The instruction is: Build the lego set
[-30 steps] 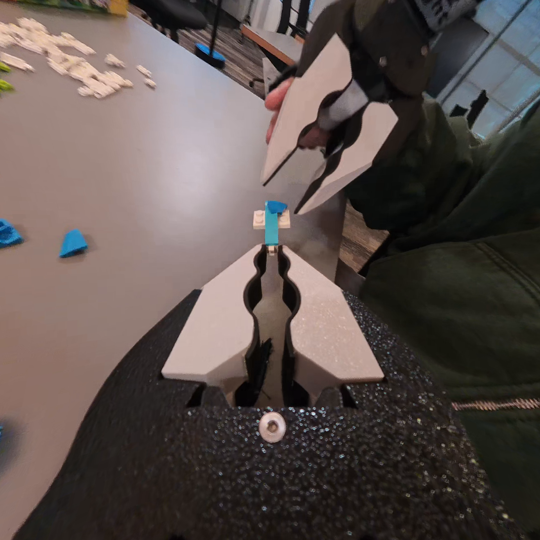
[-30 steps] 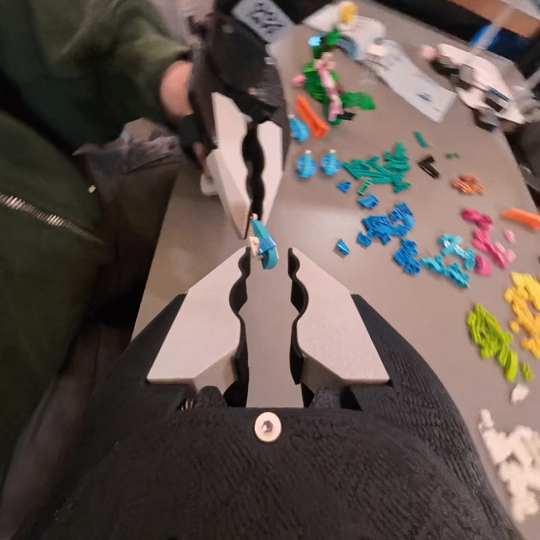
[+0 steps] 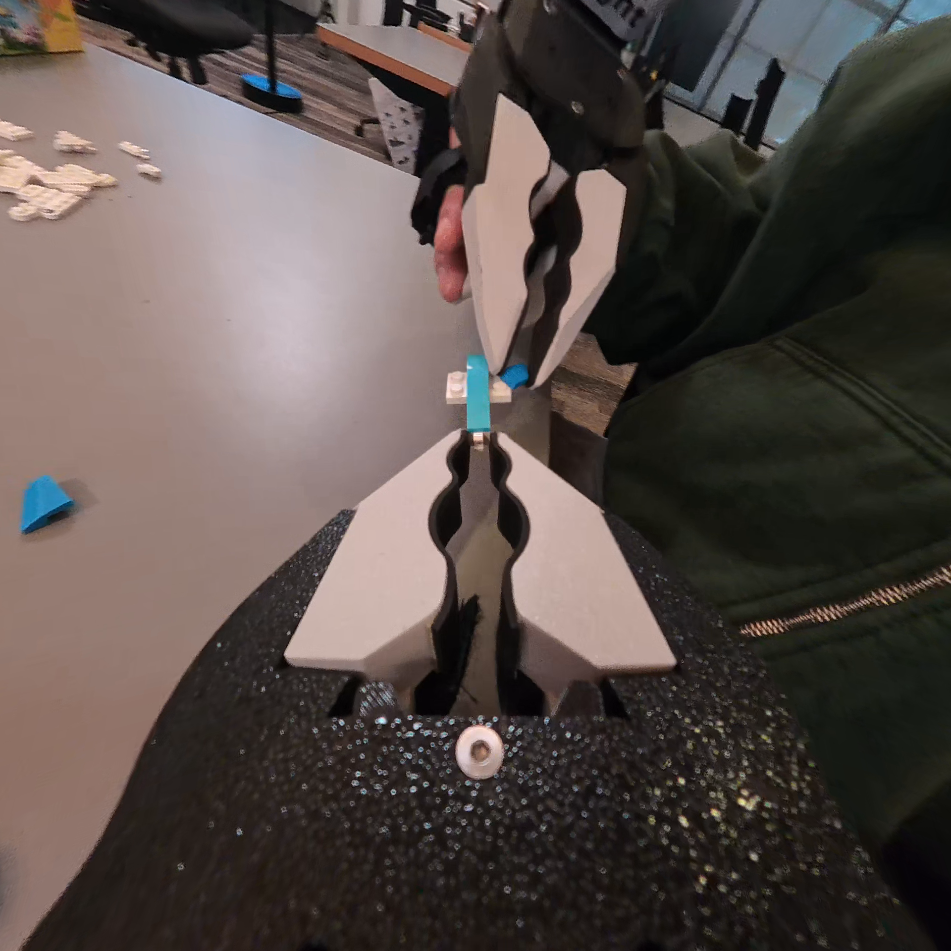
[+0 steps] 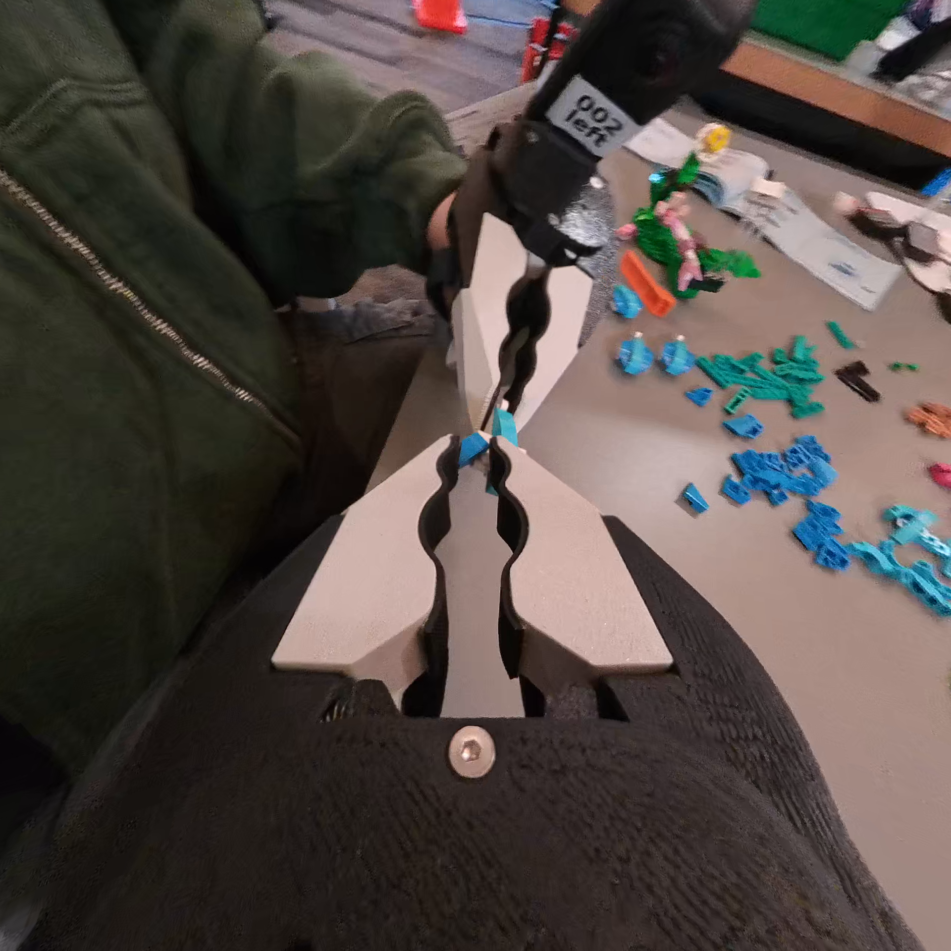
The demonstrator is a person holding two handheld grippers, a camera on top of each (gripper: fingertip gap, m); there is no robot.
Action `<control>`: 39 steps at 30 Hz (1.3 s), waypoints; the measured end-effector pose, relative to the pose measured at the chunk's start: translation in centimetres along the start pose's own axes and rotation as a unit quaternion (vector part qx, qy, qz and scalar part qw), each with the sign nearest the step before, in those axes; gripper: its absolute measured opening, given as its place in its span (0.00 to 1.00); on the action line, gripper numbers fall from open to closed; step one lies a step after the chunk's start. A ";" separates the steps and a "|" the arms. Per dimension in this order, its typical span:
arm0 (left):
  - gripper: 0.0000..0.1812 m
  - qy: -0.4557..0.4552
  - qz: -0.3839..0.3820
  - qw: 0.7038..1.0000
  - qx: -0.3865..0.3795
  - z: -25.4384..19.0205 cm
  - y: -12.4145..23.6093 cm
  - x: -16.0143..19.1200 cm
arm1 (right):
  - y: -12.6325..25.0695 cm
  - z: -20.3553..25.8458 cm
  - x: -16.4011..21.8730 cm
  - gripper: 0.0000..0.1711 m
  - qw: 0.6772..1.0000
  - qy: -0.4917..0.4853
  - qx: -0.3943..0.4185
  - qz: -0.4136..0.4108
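Up close, left wrist view first.
Left gripper [image 3: 479, 437]: reaches level and forward above the table [image 3: 216, 319]; its fingertips are clenched on the near end of the small assembly [image 3: 477, 393].
Small assembly: one turquoise strip standing up from the tips, crossed by one white plate, held in the air near the table's edge.
Right gripper [image 3: 517, 373]: comes down steeply from above, tips pointing at the assembly's right side, pinching one blue wedge [image 3: 514, 374] that touches the white plate.
Hand [image 3: 448, 247]: wraps the right gripper's handle, green sleeve [image 3: 731, 247] behind it.
Loose pieces: one blue slope brick [image 3: 43, 503] lies alone at the left; a cluster of white pieces [image 3: 49, 177] lies far left, too many to count.

Right wrist view next.
Right gripper [image 4: 474, 453]: its tips grasp the blue wedge [image 4: 472, 448].
Left gripper [image 4: 502, 414]: descends from above, tips meeting the assembly's turquoise strip [image 4: 503, 423] just beyond the wedge.
Table [image 4: 643, 592] pieces: heaps sorted by colour, blue [image 4: 782, 473] and teal-green [image 4: 761, 375]; two round blue builds [image 4: 654, 356] stand side by side; one orange bar [image 4: 646, 284] lies beside a green and pink model [image 4: 679, 242].
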State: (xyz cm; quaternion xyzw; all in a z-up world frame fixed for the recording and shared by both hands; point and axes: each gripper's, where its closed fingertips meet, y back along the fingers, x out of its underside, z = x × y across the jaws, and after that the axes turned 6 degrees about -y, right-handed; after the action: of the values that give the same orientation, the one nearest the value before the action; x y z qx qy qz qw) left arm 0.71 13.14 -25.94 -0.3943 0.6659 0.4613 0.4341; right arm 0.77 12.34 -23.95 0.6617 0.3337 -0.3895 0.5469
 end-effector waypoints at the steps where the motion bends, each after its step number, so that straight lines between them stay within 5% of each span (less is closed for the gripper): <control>1: 0.03 0.001 0.003 1.000 0.012 -0.3 0.0 0.1 | 0.0 0.4 0.0 0.06 1.000 0.008 -0.018 0.003; 12: 0.03 0.017 0.009 0.998 0.066 -1.8 0.0 0.4 | 0.1 1.6 -0.1 0.06 0.994 0.071 -0.083 0.030; 39: 0.03 0.042 0.005 0.998 0.053 -1.1 0.0 0.3 | -0.1 0.0 -0.1 0.12 0.995 0.091 -0.027 0.036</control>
State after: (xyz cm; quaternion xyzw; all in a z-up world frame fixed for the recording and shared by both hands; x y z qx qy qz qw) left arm 0.35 12.05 -26.05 -0.3863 0.7090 0.4105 0.4237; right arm 0.65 12.31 -23.87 0.6915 0.3682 -0.2981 0.5453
